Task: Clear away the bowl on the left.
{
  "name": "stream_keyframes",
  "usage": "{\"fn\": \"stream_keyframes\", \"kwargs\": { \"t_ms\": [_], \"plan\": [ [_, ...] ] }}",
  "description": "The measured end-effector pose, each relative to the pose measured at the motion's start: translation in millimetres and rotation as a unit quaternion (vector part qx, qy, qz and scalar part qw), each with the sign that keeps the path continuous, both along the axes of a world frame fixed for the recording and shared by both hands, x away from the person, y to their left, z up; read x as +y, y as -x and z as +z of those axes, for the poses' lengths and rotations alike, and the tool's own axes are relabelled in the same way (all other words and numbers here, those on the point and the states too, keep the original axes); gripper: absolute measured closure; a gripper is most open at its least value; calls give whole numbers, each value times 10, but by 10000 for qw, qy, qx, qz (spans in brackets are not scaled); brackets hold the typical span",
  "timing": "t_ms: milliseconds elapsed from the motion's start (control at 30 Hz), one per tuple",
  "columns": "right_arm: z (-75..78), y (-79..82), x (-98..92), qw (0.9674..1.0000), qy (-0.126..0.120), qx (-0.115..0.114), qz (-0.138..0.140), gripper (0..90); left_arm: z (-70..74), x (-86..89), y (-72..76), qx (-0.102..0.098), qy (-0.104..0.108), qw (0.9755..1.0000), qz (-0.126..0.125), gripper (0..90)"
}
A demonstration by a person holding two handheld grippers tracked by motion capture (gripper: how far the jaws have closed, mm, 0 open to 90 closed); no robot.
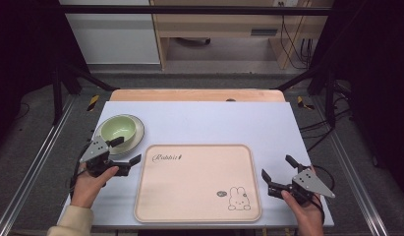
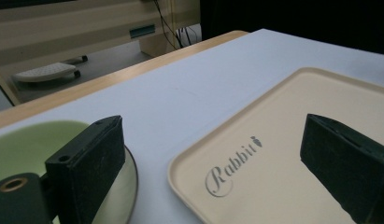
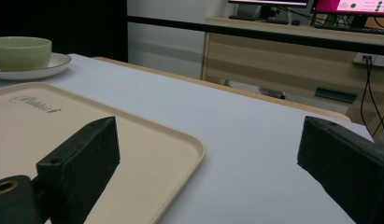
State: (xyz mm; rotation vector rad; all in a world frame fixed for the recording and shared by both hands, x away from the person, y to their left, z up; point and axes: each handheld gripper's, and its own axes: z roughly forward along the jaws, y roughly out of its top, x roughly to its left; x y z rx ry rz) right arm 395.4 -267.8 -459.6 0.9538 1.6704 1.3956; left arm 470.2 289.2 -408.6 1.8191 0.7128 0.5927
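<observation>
A beige tray (image 1: 198,184) printed with "Rabbit" and a rabbit drawing lies at the table's front middle. Left of its far corner, a pale green bowl (image 1: 118,129) rests on a white plate (image 1: 138,135). My left gripper (image 1: 126,151) hovers open at the plate's near edge, one jaw over the plate, the other by the tray's left rim. In the left gripper view the bowl (image 2: 26,147) shows behind the left jaw and the tray (image 2: 283,158) lies between the jaws. My right gripper (image 1: 277,169) stands open just right of the tray, nothing between its jaws.
The white tabletop (image 1: 214,123) has a wooden strip (image 1: 197,95) along its far edge. Metal frame rails run down both sides. A wooden desk (image 1: 224,24) and cables stand beyond the table. In the right gripper view the tray's corner (image 3: 180,144) sits by the left jaw.
</observation>
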Motion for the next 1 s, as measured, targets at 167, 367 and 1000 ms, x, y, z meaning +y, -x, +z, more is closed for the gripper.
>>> {"fn": "stream_keyframes", "kwargs": {
  "t_ms": [167, 367, 1000],
  "plan": [
    [27, 23, -19, 10000, 9, -53, 3, 57, 221, -20, -229, 37, -305, 9991, 278, 85],
    [7, 13, -21, 10000, 54, 15, 31, 64, 298, -10, -583, 221, -433, 9974, 530, 99],
    [4, 6, -9, 10000, 80, 14, 20, 61, 230, 294, -1036, 520, -550, 9853, 1530, 104]
  ]
}}
